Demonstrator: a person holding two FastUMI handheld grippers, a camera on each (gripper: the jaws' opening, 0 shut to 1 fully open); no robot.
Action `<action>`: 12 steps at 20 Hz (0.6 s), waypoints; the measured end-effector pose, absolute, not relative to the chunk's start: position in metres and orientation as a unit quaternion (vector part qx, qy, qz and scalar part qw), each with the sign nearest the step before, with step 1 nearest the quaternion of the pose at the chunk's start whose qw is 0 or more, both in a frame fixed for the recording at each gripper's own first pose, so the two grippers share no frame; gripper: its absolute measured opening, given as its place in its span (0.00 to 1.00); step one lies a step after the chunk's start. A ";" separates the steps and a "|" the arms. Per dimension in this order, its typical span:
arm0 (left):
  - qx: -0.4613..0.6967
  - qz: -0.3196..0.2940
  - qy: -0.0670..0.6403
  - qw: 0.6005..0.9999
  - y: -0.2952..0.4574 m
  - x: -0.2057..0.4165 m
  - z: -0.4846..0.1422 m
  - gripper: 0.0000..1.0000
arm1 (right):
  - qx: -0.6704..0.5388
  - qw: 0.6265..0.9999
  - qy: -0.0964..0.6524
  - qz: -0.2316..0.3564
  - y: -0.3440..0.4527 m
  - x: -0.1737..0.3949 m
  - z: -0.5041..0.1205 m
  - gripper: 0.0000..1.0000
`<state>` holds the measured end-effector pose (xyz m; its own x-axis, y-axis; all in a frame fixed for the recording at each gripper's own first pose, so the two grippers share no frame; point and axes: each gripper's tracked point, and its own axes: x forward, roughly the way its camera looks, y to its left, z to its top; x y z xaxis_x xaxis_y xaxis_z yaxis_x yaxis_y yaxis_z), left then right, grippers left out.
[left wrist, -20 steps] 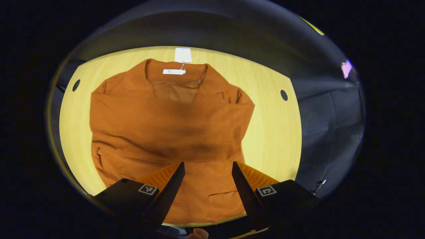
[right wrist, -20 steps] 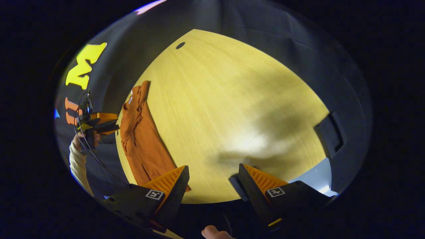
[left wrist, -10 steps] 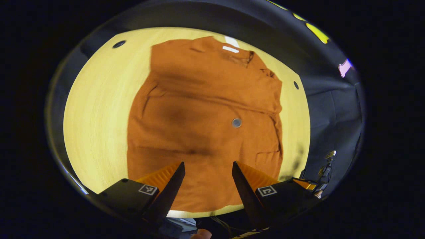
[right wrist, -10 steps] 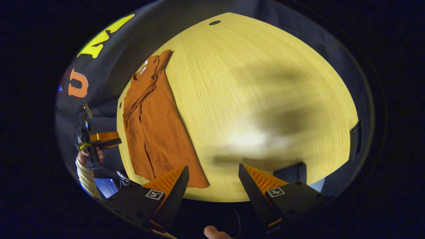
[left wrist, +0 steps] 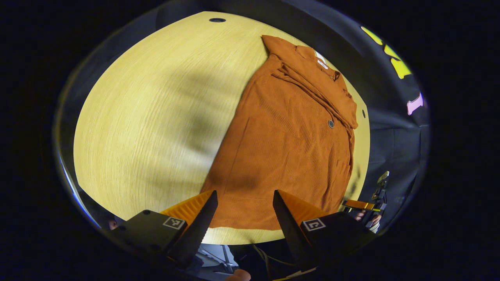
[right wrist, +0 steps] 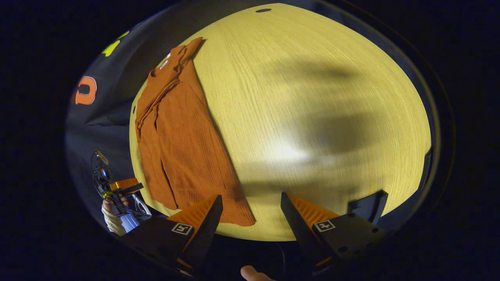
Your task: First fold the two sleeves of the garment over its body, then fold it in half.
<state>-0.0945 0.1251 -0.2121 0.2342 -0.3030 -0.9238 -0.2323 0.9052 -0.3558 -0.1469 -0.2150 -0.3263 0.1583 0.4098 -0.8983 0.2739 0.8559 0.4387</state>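
Note:
The orange garment (left wrist: 289, 144) lies flat on the yellow wooden table (left wrist: 148, 117), collar and white tag at the far end, hem toward me, sleeves lying across its body. My left gripper (left wrist: 244, 192) hovers open over the hem's left corner, nothing between its fingers. The right gripper (left wrist: 361, 205) appears small past the table's right edge, held by a hand. In the right gripper view the garment (right wrist: 175, 132) runs along the table's left side. My right gripper (right wrist: 251, 196) is open above the near table edge beside the hem's corner. The left gripper (right wrist: 121, 185) is off the table's left side.
Bare wood (right wrist: 312, 97) stretches wide to the right of the garment. Small dark holes (left wrist: 217, 20) (right wrist: 263, 10) sit near the table's far edge. A dark bracket (right wrist: 367, 205) is fixed at the near right edge. The black cloth wall surrounds the table.
The left gripper view has swung left, so the garment now sits at its right. The right gripper view has turned toward the garment, which looks larger. Both grippers stay open.

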 end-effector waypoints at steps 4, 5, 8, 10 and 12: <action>-0.211 -0.025 0.640 0.739 0.147 -0.111 -0.224 0.93 | 0.234 0.701 0.669 0.083 -0.194 -0.152 -0.327 0.96; -0.217 -0.024 0.642 0.735 0.150 -0.115 -0.227 0.93 | 0.224 0.701 0.672 0.082 -0.196 -0.154 -0.328 0.96; -0.236 -0.030 0.646 0.726 0.160 -0.128 -0.230 0.93 | 0.241 0.695 0.672 0.087 -0.189 -0.150 -0.326 0.96; -0.240 -0.038 0.644 0.725 0.171 -0.132 -0.228 0.92 | 0.260 0.688 0.672 0.091 -0.180 -0.148 -0.325 0.96; -0.253 -0.053 0.640 0.723 0.170 -0.134 -0.223 0.90 | 0.270 0.684 0.671 0.095 -0.174 -0.145 -0.324 0.96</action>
<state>-0.1340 0.1699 -0.2226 0.1746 -0.4009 -0.8993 -0.2468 0.8664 -0.4341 -0.1453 -0.1744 -0.3235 0.0804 0.4929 -0.8664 0.2320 0.8360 0.4972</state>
